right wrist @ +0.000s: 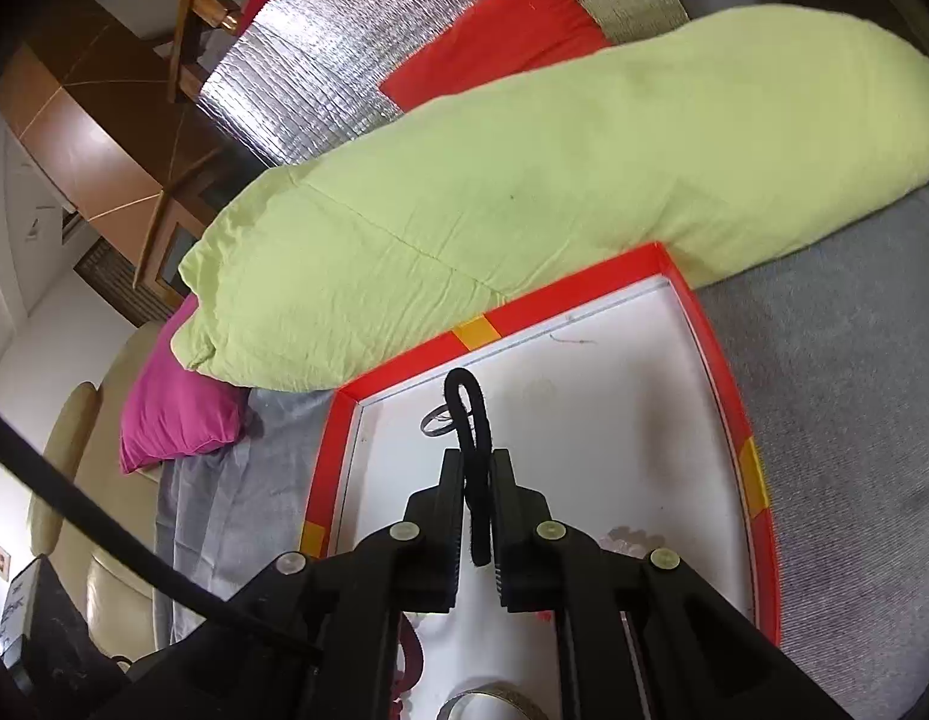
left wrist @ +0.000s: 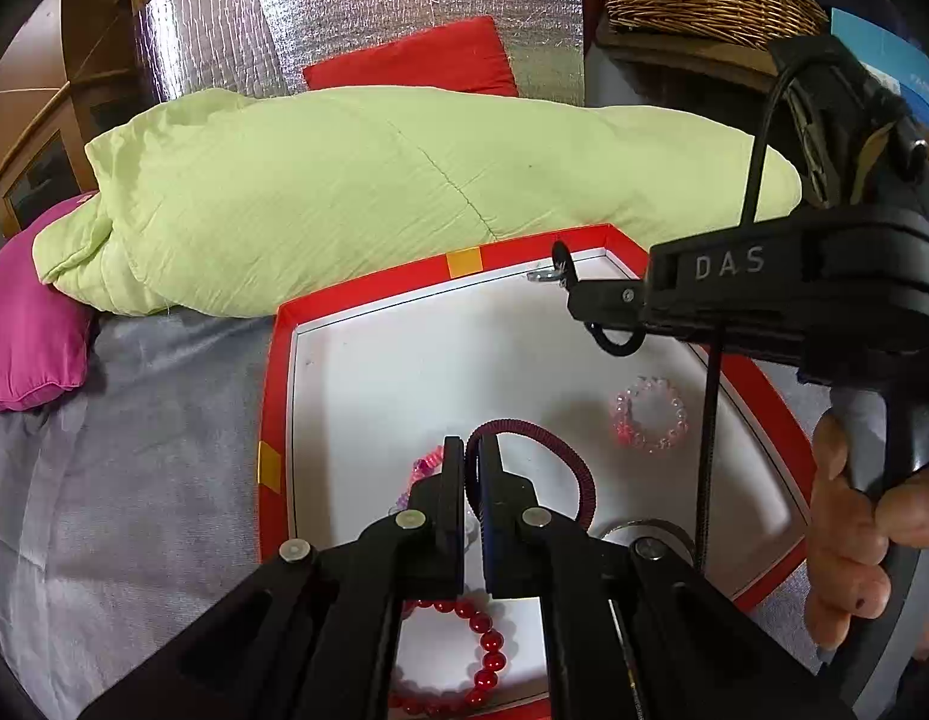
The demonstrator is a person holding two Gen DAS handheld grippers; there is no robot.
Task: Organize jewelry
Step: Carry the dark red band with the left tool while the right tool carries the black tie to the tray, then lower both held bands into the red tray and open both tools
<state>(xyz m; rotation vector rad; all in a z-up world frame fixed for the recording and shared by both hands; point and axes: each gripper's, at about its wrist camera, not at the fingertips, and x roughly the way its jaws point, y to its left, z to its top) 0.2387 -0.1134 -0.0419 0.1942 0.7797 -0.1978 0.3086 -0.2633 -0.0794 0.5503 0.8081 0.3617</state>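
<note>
A grey bed (left wrist: 134, 480) is carrying a green duvet (left wrist: 344, 192) and a red-rimmed tray (left wrist: 368, 276) of jewelry. The left gripper (left wrist: 472, 456) is pinching a maroon coiled band (left wrist: 554, 450) in closed fingers over the tray's middle. The right gripper (right wrist: 478, 468) is clamping a black hair loop (right wrist: 467, 414) near a silver ring (right wrist: 437, 420) in the far corner. Thin bands are risking slipping, or snagging the ring on release.

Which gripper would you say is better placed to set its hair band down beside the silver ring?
Right: the right gripper holds its black band just over the silver ring; the left gripper is farther away.
</note>
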